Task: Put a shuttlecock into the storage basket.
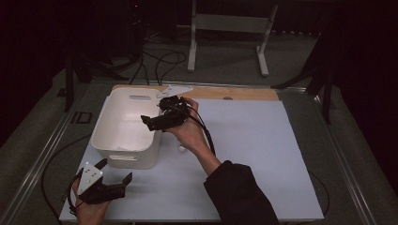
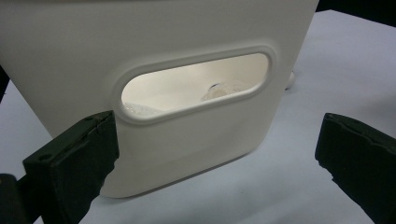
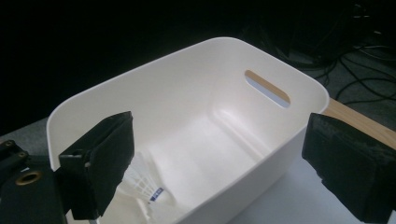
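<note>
Shuttlecock (image 3: 142, 186) lies in the white bin (image 1: 105, 124) under my spread, empty right gripper (image 1: 149, 121), and being feather-light and crushable I'd pinch its cork, while my left gripper (image 1: 115, 169) waits spread by the handle slot (image 2: 196, 84).

A worktop (image 1: 263, 154) covered by a pale grey-blue sheet takes up the middle of the high view, with a strip of bare wood (image 1: 244, 93) showing along its far edge. A white plastic bin (image 1: 123, 151) stands on its left half, near the frame's centre left. A small white object (image 1: 181, 149) lies just right of the bin's near corner.
</note>
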### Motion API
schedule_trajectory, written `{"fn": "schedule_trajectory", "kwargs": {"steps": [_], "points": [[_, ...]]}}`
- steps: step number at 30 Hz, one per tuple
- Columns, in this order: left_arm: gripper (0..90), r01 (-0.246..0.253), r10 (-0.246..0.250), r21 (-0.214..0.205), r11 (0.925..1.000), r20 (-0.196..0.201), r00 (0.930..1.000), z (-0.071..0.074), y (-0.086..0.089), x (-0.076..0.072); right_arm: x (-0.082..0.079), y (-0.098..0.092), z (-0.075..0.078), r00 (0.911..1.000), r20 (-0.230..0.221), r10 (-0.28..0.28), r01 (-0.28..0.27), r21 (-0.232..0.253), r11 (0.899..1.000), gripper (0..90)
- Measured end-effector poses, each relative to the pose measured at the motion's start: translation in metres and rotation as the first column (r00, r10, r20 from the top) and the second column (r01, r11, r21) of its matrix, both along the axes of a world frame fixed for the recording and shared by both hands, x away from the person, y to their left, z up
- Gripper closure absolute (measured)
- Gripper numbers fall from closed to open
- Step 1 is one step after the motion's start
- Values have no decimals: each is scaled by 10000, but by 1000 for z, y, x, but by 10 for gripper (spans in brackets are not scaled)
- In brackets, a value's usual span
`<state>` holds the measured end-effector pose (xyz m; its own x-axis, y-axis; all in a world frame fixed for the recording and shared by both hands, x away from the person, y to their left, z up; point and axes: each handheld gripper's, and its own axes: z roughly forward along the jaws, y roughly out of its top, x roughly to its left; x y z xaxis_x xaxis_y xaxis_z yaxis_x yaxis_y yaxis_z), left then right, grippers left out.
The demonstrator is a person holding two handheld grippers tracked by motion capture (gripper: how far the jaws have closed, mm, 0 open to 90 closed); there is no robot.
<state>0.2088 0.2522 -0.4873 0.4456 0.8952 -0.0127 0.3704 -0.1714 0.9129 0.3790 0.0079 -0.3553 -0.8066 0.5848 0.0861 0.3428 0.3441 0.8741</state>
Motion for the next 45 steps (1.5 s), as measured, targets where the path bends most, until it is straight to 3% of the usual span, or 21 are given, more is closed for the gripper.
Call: {"fn": "schedule_trajectory", "kwargs": {"steps": [29,45], "points": [[0,-7,7,6,10000,10,10000,0,0,0,4,-21,-4,9998,-55,-209,207,-433,9988,91],[0,-19,19,8,10000,27,10000,0,0,0,5,-35,-8,9989,-111,-448,444,-317,9985,92]]}}
